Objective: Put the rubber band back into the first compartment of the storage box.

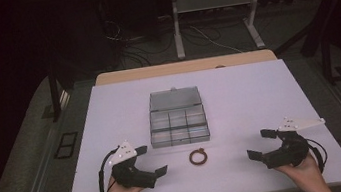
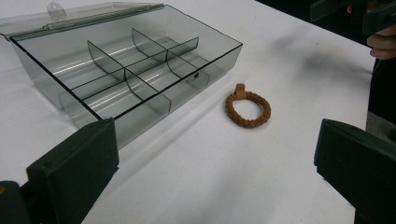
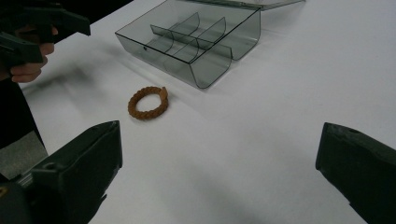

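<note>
A brown braided ring (image 1: 198, 157) lies flat on the white table (image 1: 240, 101), just in front of a clear smoky compartment box (image 1: 177, 117) whose lid lies open at the back. The ring (image 2: 248, 108) rests between my two grippers. My left gripper (image 1: 150, 160) is open at the front left, a hand's width from the ring. My right gripper (image 1: 261, 144) is open at the front right, a little farther from it. In the right gripper view the ring (image 3: 148, 102) lies ahead to the left, with the box (image 3: 194, 37) beyond. The box compartments (image 2: 130, 70) look empty.
Beyond the table's far edge are a wooden board (image 1: 184, 67), a desk frame (image 1: 212, 14) and loose cables on a dark floor. The other hand with its gripper (image 3: 32, 32) appears at the upper left of the right gripper view.
</note>
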`<state>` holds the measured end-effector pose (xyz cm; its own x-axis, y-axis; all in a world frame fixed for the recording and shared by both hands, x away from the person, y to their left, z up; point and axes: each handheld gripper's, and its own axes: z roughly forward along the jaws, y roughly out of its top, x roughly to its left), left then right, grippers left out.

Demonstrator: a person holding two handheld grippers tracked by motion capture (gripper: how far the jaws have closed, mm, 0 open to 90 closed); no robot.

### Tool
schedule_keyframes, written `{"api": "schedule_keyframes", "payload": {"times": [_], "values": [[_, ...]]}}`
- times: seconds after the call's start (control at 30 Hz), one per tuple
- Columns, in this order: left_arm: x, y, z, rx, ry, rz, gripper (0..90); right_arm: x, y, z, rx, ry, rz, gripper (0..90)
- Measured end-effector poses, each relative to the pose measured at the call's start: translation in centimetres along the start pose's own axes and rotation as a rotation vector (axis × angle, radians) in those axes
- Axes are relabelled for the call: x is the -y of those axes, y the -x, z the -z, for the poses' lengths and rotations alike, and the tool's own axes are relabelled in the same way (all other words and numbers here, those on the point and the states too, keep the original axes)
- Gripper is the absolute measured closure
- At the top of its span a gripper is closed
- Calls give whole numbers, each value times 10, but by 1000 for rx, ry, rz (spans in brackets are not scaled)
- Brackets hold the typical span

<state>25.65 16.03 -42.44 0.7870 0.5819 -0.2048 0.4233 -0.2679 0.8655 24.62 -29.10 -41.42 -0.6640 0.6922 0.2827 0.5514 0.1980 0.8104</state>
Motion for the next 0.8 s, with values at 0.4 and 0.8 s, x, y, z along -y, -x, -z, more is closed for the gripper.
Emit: {"api": "schedule_keyframes", "payload": {"times": [0.4, 0.8], "values": [[-2, 2, 0, 15, 0, -20, 0, 0, 1, 0, -16, -13, -13, 8], [-3, 6, -2, 27, -12, -42, 0, 2, 0, -2, -20, -40, 0, 8]]}}
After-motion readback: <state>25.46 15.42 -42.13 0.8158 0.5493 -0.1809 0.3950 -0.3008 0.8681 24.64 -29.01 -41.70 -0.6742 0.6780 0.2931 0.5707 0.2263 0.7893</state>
